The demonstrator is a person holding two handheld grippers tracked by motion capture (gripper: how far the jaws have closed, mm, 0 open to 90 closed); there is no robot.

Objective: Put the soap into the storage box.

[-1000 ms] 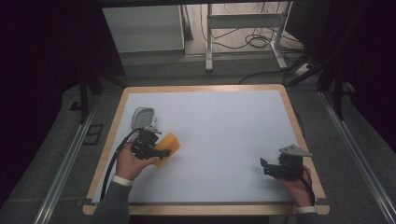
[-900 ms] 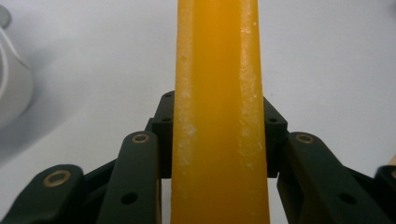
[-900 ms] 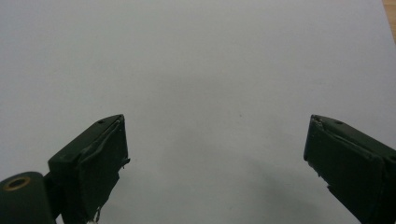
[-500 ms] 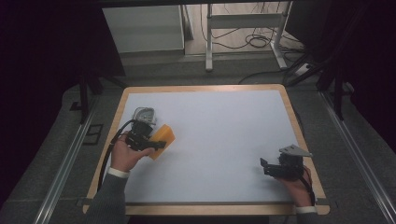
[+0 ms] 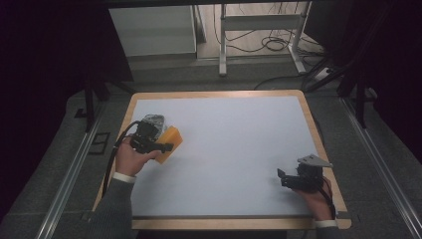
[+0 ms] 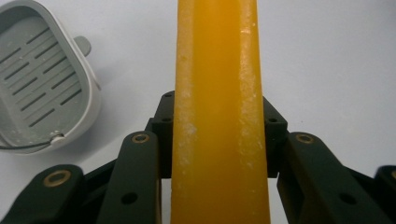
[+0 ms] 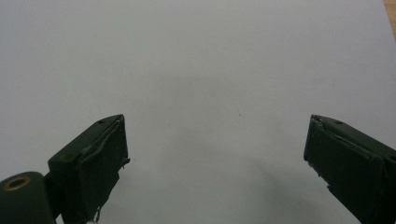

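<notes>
My left gripper (image 5: pixel 160 145) is shut on an orange bar of soap (image 5: pixel 168 143) at the left side of the white table (image 5: pixel 234 144). In the left gripper view the soap bar (image 6: pixel 218 112) stands on edge between the two black jaws. A grey slotted soap dish (image 6: pixel 39 88) lies on the table to its left. In the high view that soap dish (image 5: pixel 153 121) sits just beyond the left hand. My right gripper (image 5: pixel 284 178) rests low near the table's right front corner. Its jaws (image 7: pixel 215 163) stand wide apart over bare white surface, holding nothing.
The table has a wooden rim (image 5: pixel 318 129). Grey floor with metal rails (image 5: pixel 74 164) surrounds it. Beyond the far edge stand a white cabinet (image 5: pixel 149 30) and a metal frame with cables (image 5: pixel 259 35).
My left gripper has carried the soap bar away from me and a little left, closer to the soap dish. The right gripper has stayed in place.
</notes>
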